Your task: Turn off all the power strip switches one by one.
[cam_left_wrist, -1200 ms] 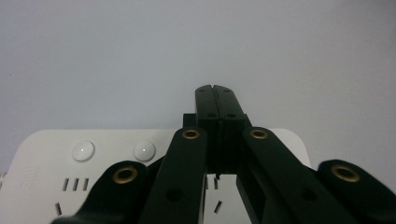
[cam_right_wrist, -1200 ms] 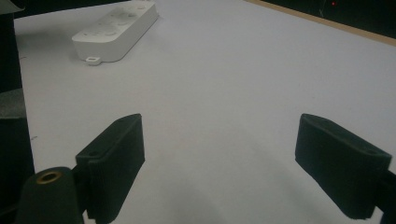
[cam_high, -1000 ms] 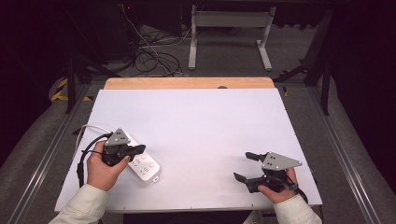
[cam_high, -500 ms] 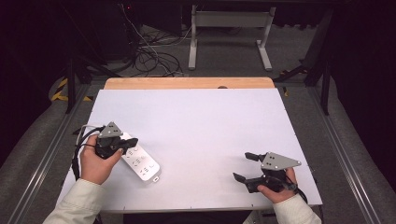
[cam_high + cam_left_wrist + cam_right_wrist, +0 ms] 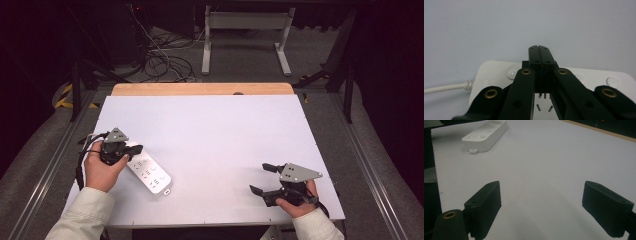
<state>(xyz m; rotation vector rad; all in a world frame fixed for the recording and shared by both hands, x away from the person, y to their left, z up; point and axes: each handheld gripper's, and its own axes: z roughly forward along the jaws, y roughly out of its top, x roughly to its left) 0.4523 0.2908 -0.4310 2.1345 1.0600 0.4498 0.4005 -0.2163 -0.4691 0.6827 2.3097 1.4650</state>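
A white power strip (image 5: 148,172) lies flat on the white counter (image 5: 215,135), at about 8 o'clock from the counter's middle, its long axis running from 10 o'clock to 4 o'clock in the high view. Faint grey embossed lettering sits on its cable end in the left gripper view, too blurred and too far turned to read. The strip is a slim rounded slab with rows of socket slots and round white buttons (image 5: 512,73) along one edge; a small loop tab sticks out of its near end (image 5: 473,151), and a white ribbed cable (image 5: 446,87) leaves the opposite end.

The left gripper (image 5: 134,149) sits over the strip's far end, at 9 o'clock on the counter, held in the person's left hand (image 5: 101,170). Its jaws are pressed fully together with nothing between them, the closed tips hanging just above the strip's top face over the sockets.

The right gripper (image 5: 261,178) rests low near the counter's front edge at about 4 o'clock, well apart from the strip, in the right hand (image 5: 295,202). Its jaws stand wide with bare counter between them, pointing toward the strip.
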